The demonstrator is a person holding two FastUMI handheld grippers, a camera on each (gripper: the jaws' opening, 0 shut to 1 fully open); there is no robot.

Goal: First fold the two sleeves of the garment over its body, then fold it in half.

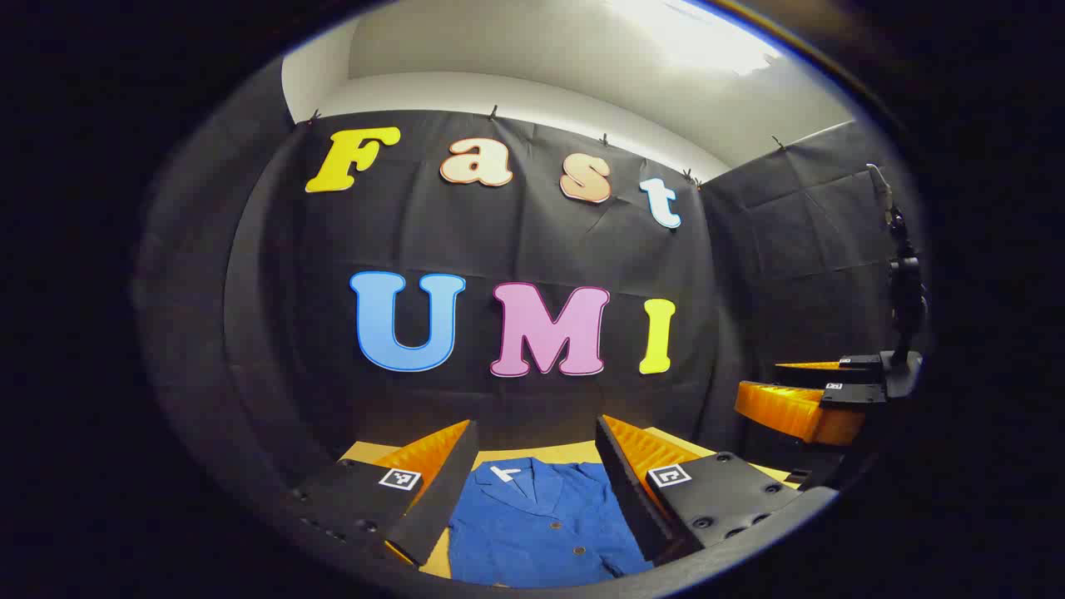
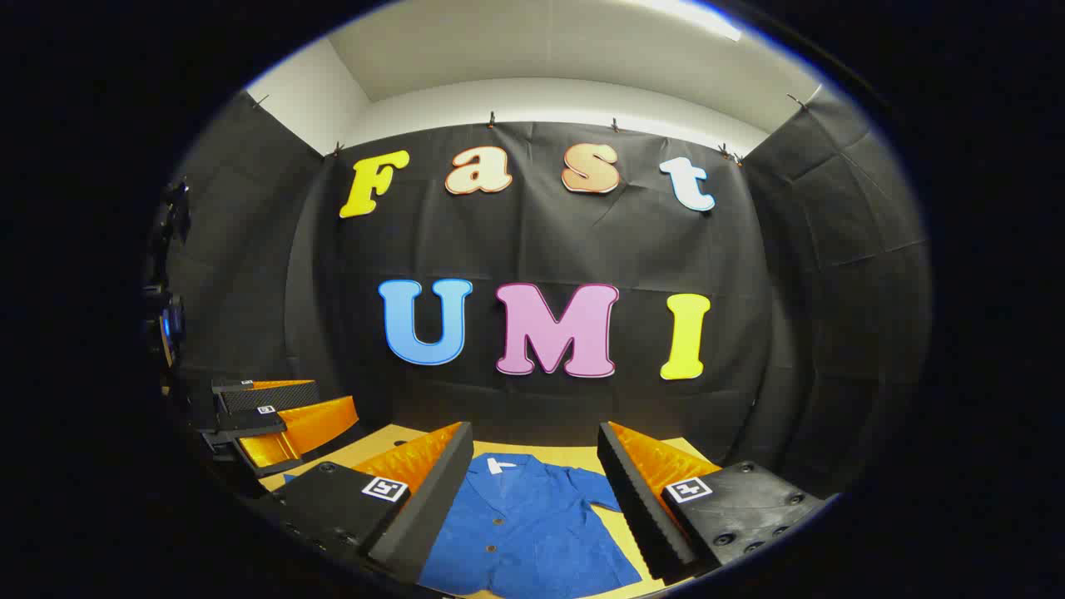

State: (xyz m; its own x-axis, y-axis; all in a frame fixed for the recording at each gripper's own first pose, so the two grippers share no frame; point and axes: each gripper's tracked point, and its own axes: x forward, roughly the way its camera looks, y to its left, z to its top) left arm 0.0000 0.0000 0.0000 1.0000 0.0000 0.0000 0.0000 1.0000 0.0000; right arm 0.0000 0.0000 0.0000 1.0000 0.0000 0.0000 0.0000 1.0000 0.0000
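A blue buttoned shirt (image 1: 541, 520) lies flat on the tan table, collar toward the back wall. In the left gripper view my left gripper (image 1: 537, 462) hangs open above it, the shirt's body showing between the fingers. The right gripper (image 1: 819, 395) shows at that view's right edge, held level in the air. In the right gripper view the shirt (image 2: 524, 524) lies below my open right gripper (image 2: 535, 466), with one short sleeve (image 2: 595, 491) spread out to the right. The left gripper (image 2: 279, 412) hovers at that view's left edge.
The tan table (image 2: 657, 553) carries the shirt and ends at the black cloth wall close behind it. A dark stand with a device (image 2: 166, 316) rises at the left of the right gripper view; a similar stand (image 1: 903, 283) shows at the right of the left gripper view.
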